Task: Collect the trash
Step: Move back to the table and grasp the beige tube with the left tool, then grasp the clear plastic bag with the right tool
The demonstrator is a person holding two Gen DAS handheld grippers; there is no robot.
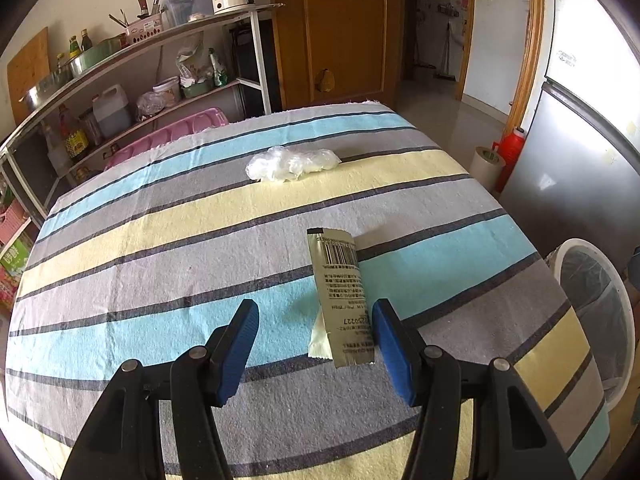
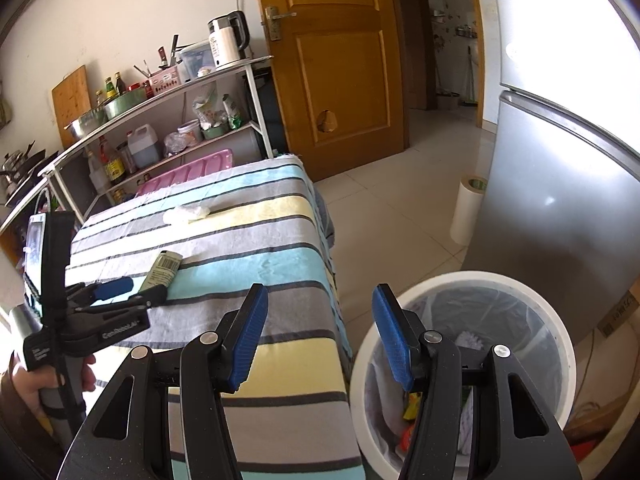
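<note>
Left hand-held gripper (image 1: 316, 334) is hovering low over the tabletop (image 1: 160, 264), fingers spread wide, gripping nothing. The wrapper (image 1: 340, 296), a pale olive sachet with a barcode, is lying flat on the striped cloth between the blue pads (image 1: 240, 344), closer to the right-side one; can't tell if that pad is touching it.

Right hand-held gripper (image 2: 318, 334) is sitting level at the tabletop's near corner, half over the cloth and half over the trash bin (image 2: 560, 320). Its fingers are also wide apart and carrying nothing.

Right wrist view is showing what the left one isn't: the whole left hand-held gripper (image 2: 136, 290) from the side, pointing across the tabletop at the wrapper (image 2: 162, 270), plus the person's hand (image 2: 40, 384) wrapped around its handle. It's also looking down into the bin, lined with a clear bag and already holding some trash (image 2: 412, 412). Left wrist view is only catching the bin (image 1: 624, 320) at the frame edge.

Crumpled clear plastic (image 1: 290, 163) is resting further out on the yellow stripe, well apart from both grippers. Beyond the tabletop: a shelf rack (image 1: 120, 92), a wooden door (image 1: 340, 32), a fridge (image 2: 560, 200).
</note>
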